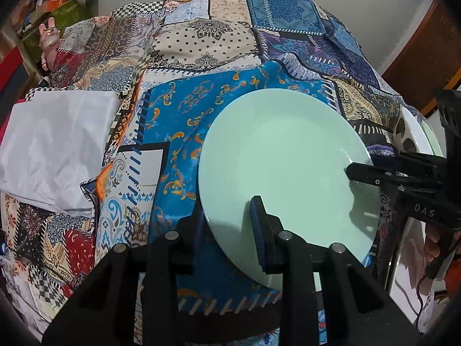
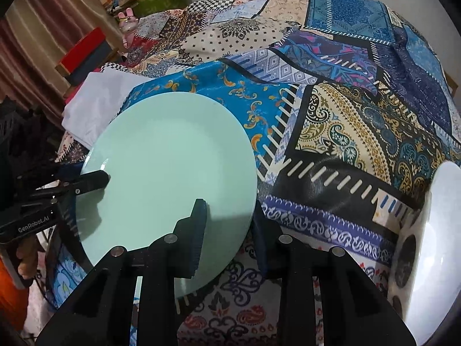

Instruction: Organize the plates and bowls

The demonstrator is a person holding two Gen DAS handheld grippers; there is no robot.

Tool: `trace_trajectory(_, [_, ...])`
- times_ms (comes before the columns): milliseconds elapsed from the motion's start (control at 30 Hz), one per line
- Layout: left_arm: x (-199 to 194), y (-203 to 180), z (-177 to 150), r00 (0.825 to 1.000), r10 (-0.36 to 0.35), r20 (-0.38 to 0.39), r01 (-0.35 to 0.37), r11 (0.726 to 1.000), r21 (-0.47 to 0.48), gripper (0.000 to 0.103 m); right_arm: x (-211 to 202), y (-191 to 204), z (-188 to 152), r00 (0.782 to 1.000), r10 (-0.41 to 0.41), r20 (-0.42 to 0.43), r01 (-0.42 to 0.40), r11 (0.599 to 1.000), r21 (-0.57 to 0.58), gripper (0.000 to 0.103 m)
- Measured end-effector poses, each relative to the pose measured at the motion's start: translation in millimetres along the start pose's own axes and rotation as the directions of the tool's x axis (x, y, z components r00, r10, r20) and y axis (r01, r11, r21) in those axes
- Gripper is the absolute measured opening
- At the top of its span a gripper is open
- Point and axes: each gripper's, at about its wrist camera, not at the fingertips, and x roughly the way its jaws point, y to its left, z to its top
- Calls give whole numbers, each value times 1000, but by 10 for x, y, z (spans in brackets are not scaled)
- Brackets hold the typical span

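Note:
A mint green plate (image 1: 282, 155) hangs over the patchwork tablecloth (image 1: 201, 43), held at two sides of its rim. My left gripper (image 1: 227, 230) is shut on the near rim, one finger on top of the plate and the other beneath it. My right gripper (image 1: 357, 173) bites the right rim. In the right wrist view the same plate (image 2: 170, 155) sits left of centre, with my right gripper (image 2: 233, 236) shut on its near right rim. The left gripper (image 2: 95, 180) clamps the plate's left rim there. The undersides of both grips are hidden.
A white plate with dark spots (image 2: 432, 230) lies at the right, atop other plates (image 1: 412, 132). A folded white cloth (image 1: 57, 144) lies on the left of the table. A pink rabbit figure (image 1: 50, 37) and cluttered shelves stand beyond the left edge.

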Motion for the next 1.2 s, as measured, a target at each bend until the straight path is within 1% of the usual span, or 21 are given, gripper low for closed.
trace_trajectory(233, [-212,-162,-79,1000,-6,28,5,1000,9,29,-214,-2,-114,999,-2,40,1,1000,21,28])
trace_trajectory(500, [-510,-421,-189,998,-28,57,27,999,27,29,-591,-42,-288,995,2,103,-9,998,66,28])
trace_trajectory(933, [-1012,-887,-448,993,-55,103,48,996,71,29,-1222,-88,-730,981,-11,192,-11,994,109,28])
trace_trajectory(1200, [-1145,-1146,-628,992,-80,100,71,993,96,29,-1475,-181,-1033,973,-17,229,-18,989,149,28])
